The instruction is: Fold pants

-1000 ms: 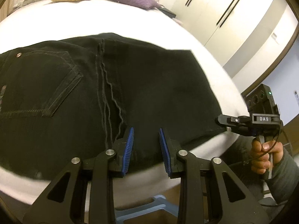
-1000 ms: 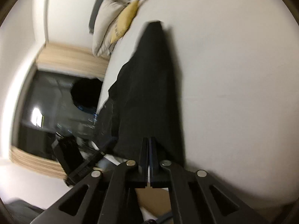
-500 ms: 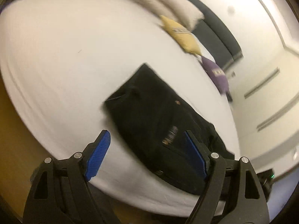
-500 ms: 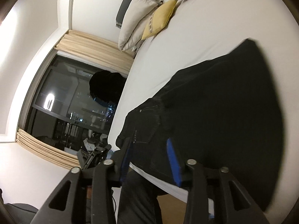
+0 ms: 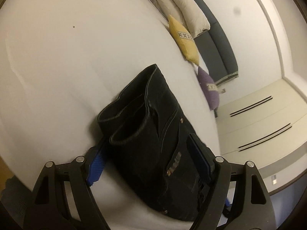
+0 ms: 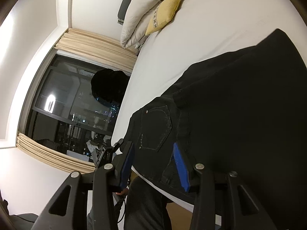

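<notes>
Black pants (image 5: 153,134) lie folded into a thick stack on the white bed (image 5: 57,57), near its edge. My left gripper (image 5: 147,164) straddles the near end of the stack. Its jaws are closing with the pants between the blue pads (image 5: 96,164), which do not visibly press on the cloth. In the right wrist view the pants (image 6: 239,115) show a back pocket. My right gripper (image 6: 153,164) hovers open over the pocket end at the bed's edge, holding nothing. The left gripper (image 6: 107,153) shows there as a black device past the bed's edge.
White pillows (image 5: 180,5), a yellow cushion (image 5: 184,38) and a purple cushion (image 5: 209,88) lie at the head of the bed by a dark headboard (image 5: 216,44). Wardrobe doors (image 5: 259,124) stand beyond. A dark window (image 6: 67,115) with curtains faces the bed. A person's leg (image 6: 145,201) is beside the mattress.
The left gripper swung round to the pants' end, rolled, and opened wide. The right gripper opened from shut and pulled back from the cloth's edge; the pants now lie folded.
</notes>
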`<state>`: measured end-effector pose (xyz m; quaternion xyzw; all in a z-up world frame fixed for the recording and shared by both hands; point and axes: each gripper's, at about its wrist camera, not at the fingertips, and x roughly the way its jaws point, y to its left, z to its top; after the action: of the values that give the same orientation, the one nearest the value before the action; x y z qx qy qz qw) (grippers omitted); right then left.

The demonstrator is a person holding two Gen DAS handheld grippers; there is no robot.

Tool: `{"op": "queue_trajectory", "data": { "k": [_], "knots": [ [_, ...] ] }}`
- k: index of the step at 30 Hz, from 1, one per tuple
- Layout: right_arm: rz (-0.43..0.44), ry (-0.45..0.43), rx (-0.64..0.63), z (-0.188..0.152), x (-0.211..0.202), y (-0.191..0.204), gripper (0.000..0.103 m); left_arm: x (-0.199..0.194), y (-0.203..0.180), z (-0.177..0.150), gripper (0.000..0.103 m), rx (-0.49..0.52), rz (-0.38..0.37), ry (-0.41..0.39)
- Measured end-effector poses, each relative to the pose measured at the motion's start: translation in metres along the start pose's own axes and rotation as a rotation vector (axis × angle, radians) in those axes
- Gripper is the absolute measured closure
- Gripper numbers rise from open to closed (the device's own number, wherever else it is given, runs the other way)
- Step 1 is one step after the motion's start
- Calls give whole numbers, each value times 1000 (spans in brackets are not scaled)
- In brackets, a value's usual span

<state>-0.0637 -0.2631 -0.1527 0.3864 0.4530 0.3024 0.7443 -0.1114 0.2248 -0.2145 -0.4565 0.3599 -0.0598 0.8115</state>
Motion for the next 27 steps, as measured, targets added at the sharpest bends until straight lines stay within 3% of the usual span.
{"op": "queue_trajectory", "data": {
  "k": [3,7,15,19,22,23,25,26,27],
  "knots": [
    [-7,2,3,-2,0,-1,58,10,6,5,70,-28,14,7],
    [-26,10,-1,0,7,0,58,15,14,8,84,-44,21,10],
    [-110,94,-10,16,43,-1,58,8,-11,8,91,3,34,-20],
    [-61,143,11,32,78,-6,58,2,-22,9,91,37,45,-28],
    [-18,237,0,39,115,-3,58,-4,-26,8,91,61,65,-30],
    [-52,270,-5,39,127,-6,58,-7,-27,8,91,69,72,-31],
    [-132,301,20,38,142,-20,84,-12,-35,6,91,101,81,-34],
    [-143,297,35,39,144,-27,103,-14,-42,5,91,129,85,-38],
    [-163,297,61,40,144,-37,103,-17,-46,5,91,149,85,-38]
  ]
}}
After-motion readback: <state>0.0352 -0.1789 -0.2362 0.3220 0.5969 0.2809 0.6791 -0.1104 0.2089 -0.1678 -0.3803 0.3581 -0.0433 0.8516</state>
